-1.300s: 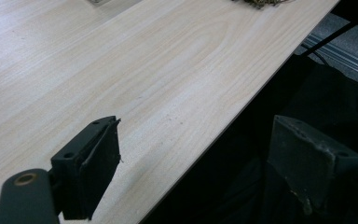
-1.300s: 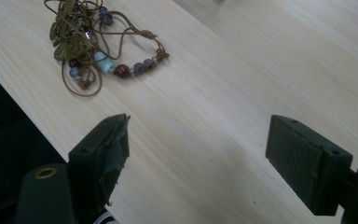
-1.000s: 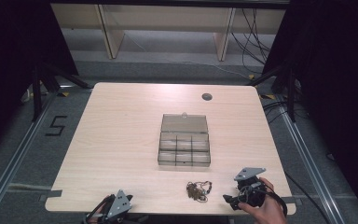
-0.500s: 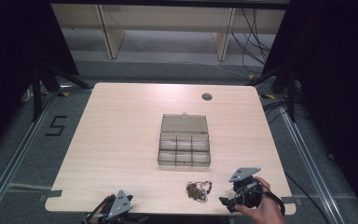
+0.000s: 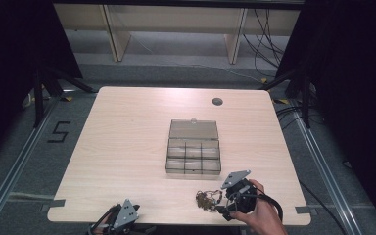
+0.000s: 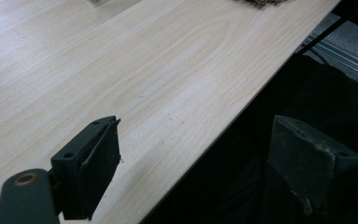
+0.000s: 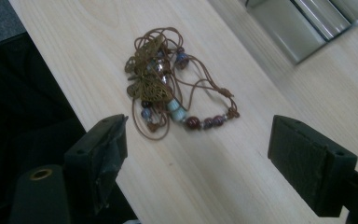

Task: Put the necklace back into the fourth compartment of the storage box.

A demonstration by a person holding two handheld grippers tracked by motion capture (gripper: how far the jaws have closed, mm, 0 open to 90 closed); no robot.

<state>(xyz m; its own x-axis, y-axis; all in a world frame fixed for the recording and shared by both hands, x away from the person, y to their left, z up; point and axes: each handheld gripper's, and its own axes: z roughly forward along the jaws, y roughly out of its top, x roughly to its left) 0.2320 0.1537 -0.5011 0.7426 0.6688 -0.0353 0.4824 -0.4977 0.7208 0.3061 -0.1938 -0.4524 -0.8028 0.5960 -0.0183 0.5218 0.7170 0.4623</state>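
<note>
1. My right gripper: jaws spread wide, holding nothing, poised over the table's near edge; a tangle of brown cord and beads lies just beyond them, toward 12 o'clock.
2. My left gripper: jaws wide apart, empty, straddling the table edge.
3. Compartment box: clear, lid open, at table centre, 11 o'clock from my right gripper.
4. Writing: "5" taped on the floor, 9 o'clock of the table.
5. Surface: pale wood-grain table; dark room, shelving beyond.

A tangled brown cord necklace with beads and brass pendants lies near the table's front edge.
</note>
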